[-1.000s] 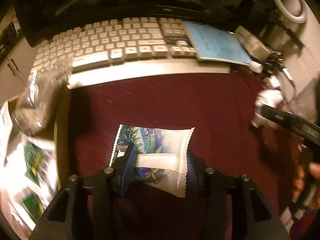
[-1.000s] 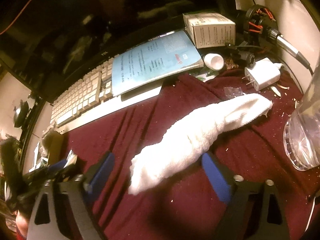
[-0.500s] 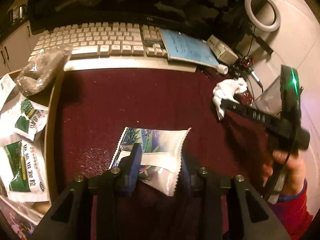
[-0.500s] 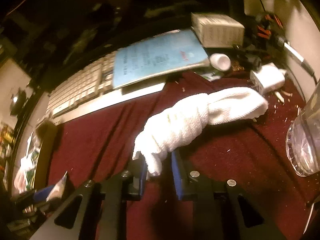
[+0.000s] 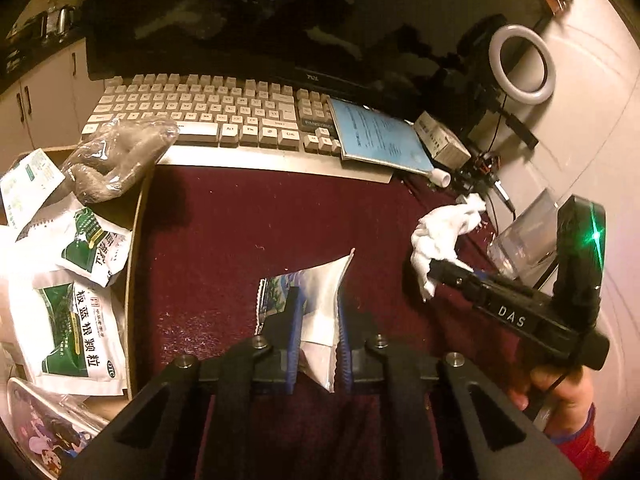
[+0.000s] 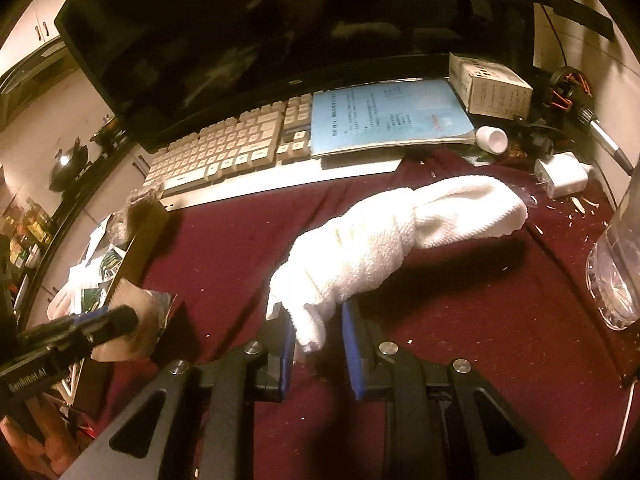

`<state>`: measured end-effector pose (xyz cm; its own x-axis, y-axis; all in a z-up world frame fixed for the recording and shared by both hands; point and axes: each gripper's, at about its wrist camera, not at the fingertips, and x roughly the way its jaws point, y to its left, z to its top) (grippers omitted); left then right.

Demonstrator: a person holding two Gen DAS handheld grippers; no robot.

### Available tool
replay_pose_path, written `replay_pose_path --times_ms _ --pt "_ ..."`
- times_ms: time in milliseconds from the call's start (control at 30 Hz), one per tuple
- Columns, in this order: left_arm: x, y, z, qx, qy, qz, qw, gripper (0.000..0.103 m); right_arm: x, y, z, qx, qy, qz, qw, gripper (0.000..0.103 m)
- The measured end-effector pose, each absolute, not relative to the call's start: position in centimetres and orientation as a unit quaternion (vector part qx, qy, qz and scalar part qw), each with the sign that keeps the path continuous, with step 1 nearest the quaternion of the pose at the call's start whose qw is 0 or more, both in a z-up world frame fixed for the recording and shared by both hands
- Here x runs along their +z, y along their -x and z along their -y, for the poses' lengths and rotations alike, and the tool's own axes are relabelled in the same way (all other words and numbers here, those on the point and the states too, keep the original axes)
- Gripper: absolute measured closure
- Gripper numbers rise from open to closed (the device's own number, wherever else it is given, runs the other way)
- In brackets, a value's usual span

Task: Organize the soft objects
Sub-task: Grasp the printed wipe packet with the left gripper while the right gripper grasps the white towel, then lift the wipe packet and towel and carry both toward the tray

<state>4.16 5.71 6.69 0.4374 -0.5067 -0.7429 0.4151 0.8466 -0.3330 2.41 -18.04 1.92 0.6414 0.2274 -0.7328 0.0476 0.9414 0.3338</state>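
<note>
A clear packet with a leafy print [image 5: 326, 280] is folded upright between the blue pads of my left gripper [image 5: 318, 302], whose jaws are closing on it, and it hangs just above the maroon mat [image 5: 248, 232]. The right wrist view shows the same gripper [image 6: 128, 320] holding the packet [image 6: 150, 306] at lower left. My right gripper [image 6: 316, 320] is shut on the near end of a rolled white cloth [image 6: 400, 224]. The cloth's far end still touches the mat. In the left wrist view the white cloth [image 5: 440, 232] droops from the right gripper [image 5: 434, 270].
An open cardboard box [image 5: 134, 240] at the left holds green-and-white sachets [image 5: 76, 320] and a bagged grey cloth [image 5: 116, 156]. A keyboard [image 5: 208, 112], a blue booklet [image 5: 376, 132] and a dark monitor line the back. A clear container [image 6: 616, 272] and a white charger [image 6: 564, 174] stand at the right.
The left jaws narrowed on the packet, which folded and rose off the mat. The right jaws went from wide open to shut on the cloth's near end and lifted it.
</note>
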Motion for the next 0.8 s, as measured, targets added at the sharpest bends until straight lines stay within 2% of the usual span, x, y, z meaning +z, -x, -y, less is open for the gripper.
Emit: replay_pose_path --times_ms 800 --pt "9.0 -3.8 -8.3 -0.284 0.102 -0.443 0.844 0.091 3.7 -1.7 16.2 0.076 -0.152 -0.402 0.9 0.079"
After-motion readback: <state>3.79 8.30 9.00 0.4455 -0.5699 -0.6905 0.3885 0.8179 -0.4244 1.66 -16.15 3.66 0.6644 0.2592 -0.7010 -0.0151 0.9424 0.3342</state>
